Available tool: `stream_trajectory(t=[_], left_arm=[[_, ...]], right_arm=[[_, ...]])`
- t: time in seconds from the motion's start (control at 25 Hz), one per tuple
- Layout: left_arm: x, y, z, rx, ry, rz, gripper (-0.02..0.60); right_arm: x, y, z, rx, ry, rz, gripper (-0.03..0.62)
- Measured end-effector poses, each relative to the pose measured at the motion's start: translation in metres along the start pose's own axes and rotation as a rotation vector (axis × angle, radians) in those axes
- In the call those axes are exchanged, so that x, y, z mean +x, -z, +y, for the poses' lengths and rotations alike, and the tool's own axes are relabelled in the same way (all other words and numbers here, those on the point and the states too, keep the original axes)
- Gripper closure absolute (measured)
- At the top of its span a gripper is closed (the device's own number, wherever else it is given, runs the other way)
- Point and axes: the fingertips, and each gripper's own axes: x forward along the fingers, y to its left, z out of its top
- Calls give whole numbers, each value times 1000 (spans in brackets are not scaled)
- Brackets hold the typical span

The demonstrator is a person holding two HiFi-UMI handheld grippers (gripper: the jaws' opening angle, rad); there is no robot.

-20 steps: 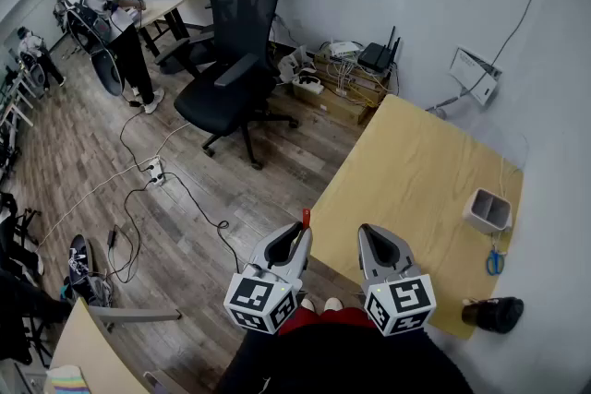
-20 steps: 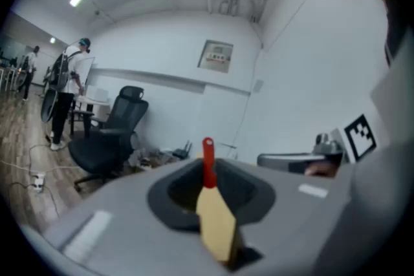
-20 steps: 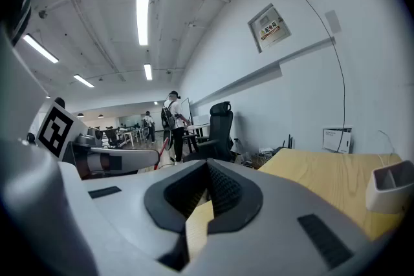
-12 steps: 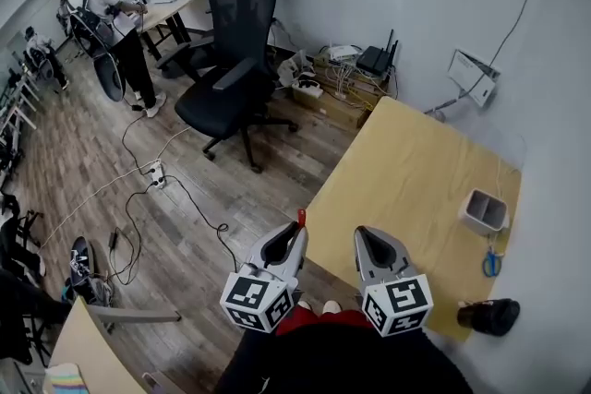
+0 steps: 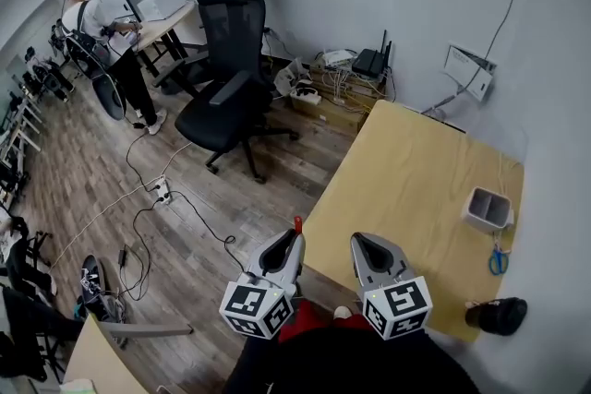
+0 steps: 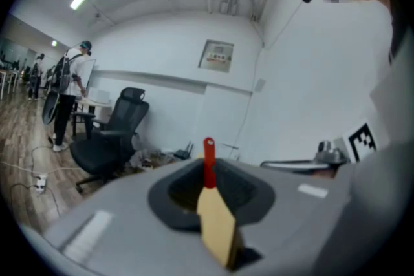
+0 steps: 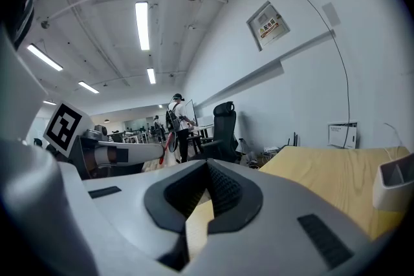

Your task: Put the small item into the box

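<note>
- Between the jaws of the left gripper (image 5: 293, 241) we hold the small item (image 6: 216, 220), a flat tan blade with a red handle. The jaws are pressed together on the blade and the handle pokes out past their tips. We judge that this low pinch is meant to keep it steady for the carry.
- Just beside those jaws, the right gripper (image 7: 207, 168) has its pads closed against each other with nothing between them. The tan showing through the slot below them is the table (image 5: 406, 189) beyond. We take this gripper to be idle, held level with the other one.
- Ahead of both pairs of jaws the table begins, and their tips reach only about its near edge.
- To the right of the right jaws, a black object (image 5: 499, 316) and blue scissors (image 5: 498, 261) lie on the table, well clear of any straight path forward.
- Farther ahead and to the right of the right jaws, the box (image 5: 487, 208) stands upright with its open top up, near the table's far side. We see nothing in it, though most of its inside is hidden. The item is well apart from it, so we judge that the whole carry and the drop remain.
</note>
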Motion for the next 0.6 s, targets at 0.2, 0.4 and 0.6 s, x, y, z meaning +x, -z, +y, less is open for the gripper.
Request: stream_trajectory(t=[0.2,0.4,0.6], left_arm=[[6,-6,21,8,-11,-11,575],[22,-13,46,-6,46,-17,577],[44,-22,74,-4,122,-9,577]], right_arm=[[18,-5,-1,20,27,-14,586],[46,-8,0,31,70,-12,586],[83,-16,1,46,126,-19,586]])
